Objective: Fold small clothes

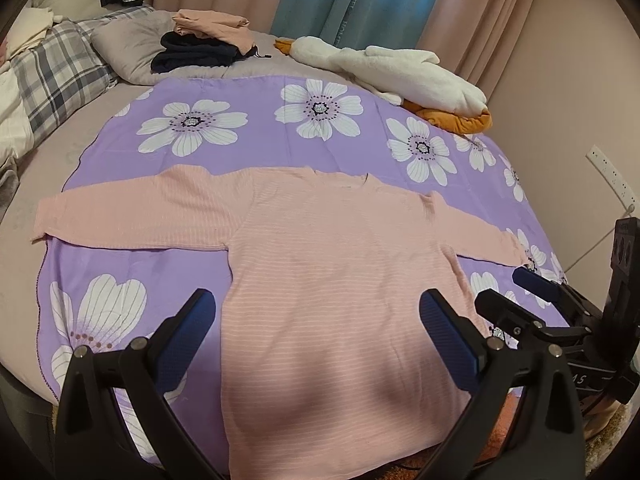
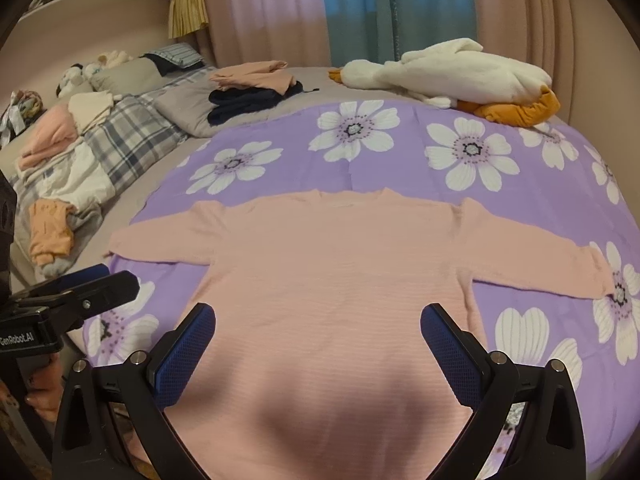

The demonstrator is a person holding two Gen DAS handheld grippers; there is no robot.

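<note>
Left gripper (image 1: pixel 318 332): black curved plastic arms, blue mesh-textured pads (image 1: pixel 448 340), round silver screws at pivots. Right gripper (image 2: pixel 318 344): same black frame, blue pads (image 2: pixel 184 356), silver screws. "GenRobot.AI" lettering on left gripper body, seen from right wrist.

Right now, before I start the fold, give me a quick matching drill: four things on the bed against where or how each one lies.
Things:
1. pink top
2. plush goose
3. dark folded clothes
4. left tool

States:
A. along the far right edge of the bed
B. open, over the hem
C. spread flat, sleeves out
D. under a folded peach garment

Pairs: 1-C, 2-A, 3-D, 4-B
</note>
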